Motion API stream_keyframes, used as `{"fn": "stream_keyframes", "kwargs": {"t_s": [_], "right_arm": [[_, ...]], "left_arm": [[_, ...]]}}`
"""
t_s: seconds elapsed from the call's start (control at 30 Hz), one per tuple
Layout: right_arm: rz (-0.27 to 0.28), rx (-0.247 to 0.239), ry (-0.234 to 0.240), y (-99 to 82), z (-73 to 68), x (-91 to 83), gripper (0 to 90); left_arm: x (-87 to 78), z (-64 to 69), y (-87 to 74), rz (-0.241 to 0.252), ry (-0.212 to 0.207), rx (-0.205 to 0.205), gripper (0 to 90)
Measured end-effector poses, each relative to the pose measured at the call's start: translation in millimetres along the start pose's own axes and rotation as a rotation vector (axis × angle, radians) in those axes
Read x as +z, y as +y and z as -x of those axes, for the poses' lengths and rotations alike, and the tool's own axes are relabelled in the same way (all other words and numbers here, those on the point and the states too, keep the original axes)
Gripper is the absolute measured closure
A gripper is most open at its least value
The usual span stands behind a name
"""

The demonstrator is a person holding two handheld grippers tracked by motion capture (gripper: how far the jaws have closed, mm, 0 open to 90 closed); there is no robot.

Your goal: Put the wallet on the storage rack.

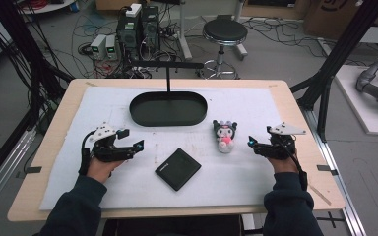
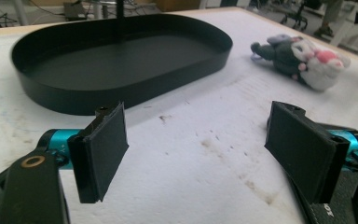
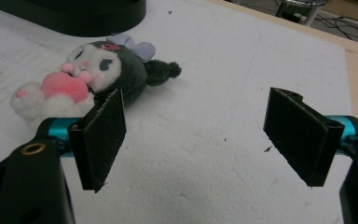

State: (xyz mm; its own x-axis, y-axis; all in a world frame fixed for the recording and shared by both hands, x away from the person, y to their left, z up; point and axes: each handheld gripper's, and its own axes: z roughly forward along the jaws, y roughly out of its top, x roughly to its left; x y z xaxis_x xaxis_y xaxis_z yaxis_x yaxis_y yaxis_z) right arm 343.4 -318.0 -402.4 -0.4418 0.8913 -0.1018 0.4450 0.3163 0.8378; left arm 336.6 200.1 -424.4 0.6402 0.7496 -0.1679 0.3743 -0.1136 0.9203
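A small plush doll (image 1: pixel 225 135) in black and white with a pink heart lies on the white mat, right of centre; it also lies at the upper right (image 2: pixel 303 56) in the left gripper view and upper left (image 3: pixel 88 77) in the right gripper view. A black oval tray (image 1: pixel 168 108) (image 2: pixel 121 60) stands empty at the back middle. A flat black square pad (image 1: pixel 177 168) lies near the front. My left gripper (image 1: pixel 139 146) (image 2: pixel 196 149) hovers open at the left, jaws empty. My right gripper (image 1: pixel 251 142) (image 3: pixel 193 135) is open just right of the doll, touching nothing.
The white mat (image 1: pixel 256 182) covers a wooden table (image 1: pixel 315 191). A thin black post (image 1: pixel 168 78) with a crossbar rises behind the tray. Beyond the table stand a round stool (image 1: pixel 224 33), computer boxes (image 1: pixel 138 29) and loose cables on the floor.
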Motion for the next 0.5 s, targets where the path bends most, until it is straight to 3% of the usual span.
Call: {"fn": "stream_keyframes", "kwargs": {"t_s": [0.07, 0.23, 0.3, 0.37, 0.5], "right_arm": [[-0.002, 0.003, -0.002, -0.1, -0.8, -0.9, 21.2], [0.005, 0.008, -0.015, 3.1, -1.8, -0.3, 21.2], [-0.009, 0.002, -0.015, 4.3, -3.5, 5.1, 21.2], [-0.023, -0.013, -0.007, 4.6, -5.3, 8.4, 21.2], [-0.021, -0.030, 0.004, 5.1, -7.7, 9.2, 21.2]], "left_arm": [[1.0, 1.4, 0.3, 0.000, -0.012, -0.002, 20.5], [10.5, 9.5, -4.3, -0.075, -0.135, 0.012, 29.1], [11.5, 11.4, -4.6, -0.086, -0.151, 0.017, 35.5], [16.2, 16.9, -6.0, -0.112, -0.210, -0.011, 38.1], [22.0, 24.4, -8.5, -0.149, -0.250, -0.030, 42.6]]}}
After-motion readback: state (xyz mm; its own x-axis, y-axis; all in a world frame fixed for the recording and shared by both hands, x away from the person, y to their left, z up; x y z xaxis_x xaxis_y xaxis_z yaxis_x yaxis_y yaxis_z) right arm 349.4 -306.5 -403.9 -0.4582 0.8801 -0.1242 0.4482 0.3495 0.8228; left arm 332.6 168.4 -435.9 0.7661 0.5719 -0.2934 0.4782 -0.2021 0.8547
